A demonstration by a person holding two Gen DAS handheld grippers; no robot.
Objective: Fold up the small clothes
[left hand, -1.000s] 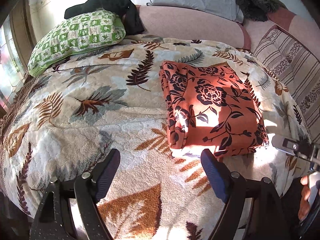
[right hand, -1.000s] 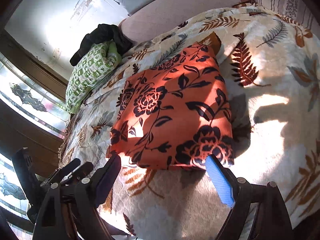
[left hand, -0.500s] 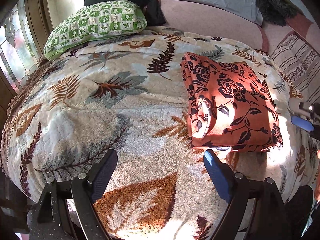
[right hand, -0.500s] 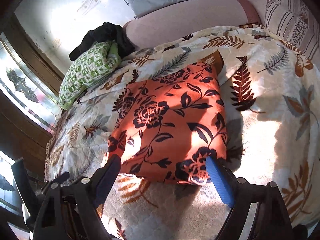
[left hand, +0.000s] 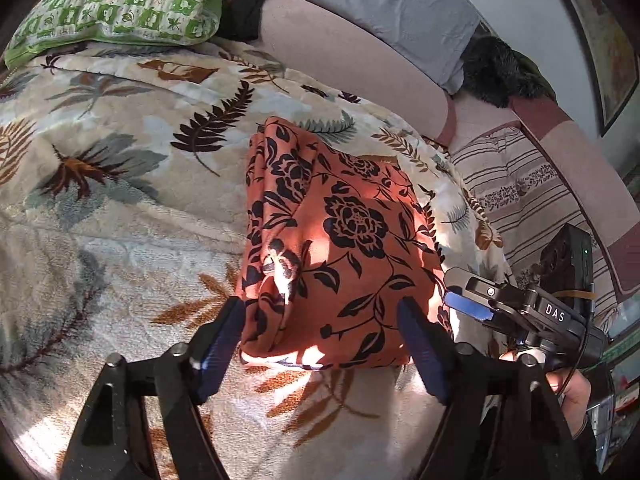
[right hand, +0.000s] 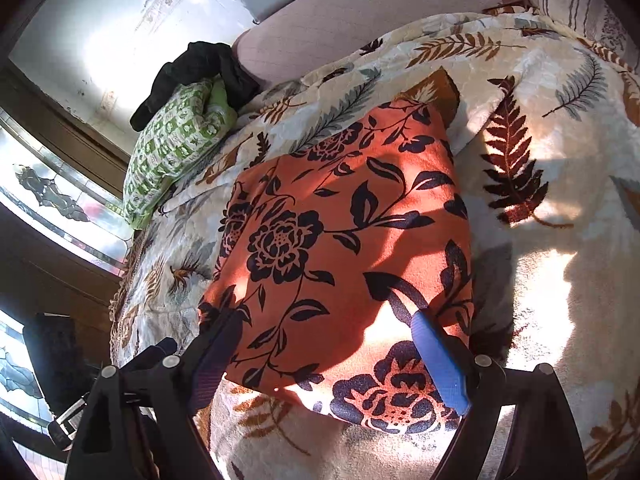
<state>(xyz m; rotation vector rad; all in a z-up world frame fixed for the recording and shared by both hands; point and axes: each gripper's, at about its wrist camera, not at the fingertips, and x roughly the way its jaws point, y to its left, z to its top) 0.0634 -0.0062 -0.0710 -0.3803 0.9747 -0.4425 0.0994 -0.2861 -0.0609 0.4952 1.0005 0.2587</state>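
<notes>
Orange floral cloth [left hand: 340,248] is lying folded on the bed's leaf blanket [left hand: 120,240], its near edge between the left tool's [left hand: 322,334] closing, untouching jaws; only the left view is showing the right tool [right hand: 326,354] from outside, gaping open.

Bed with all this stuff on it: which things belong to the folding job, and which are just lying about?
In use: folded orange cloth with black flowers; left gripper, closing; right gripper.

Lying about: green checked pillow; black garment; grey pillow; leaf-print blanket.
</notes>
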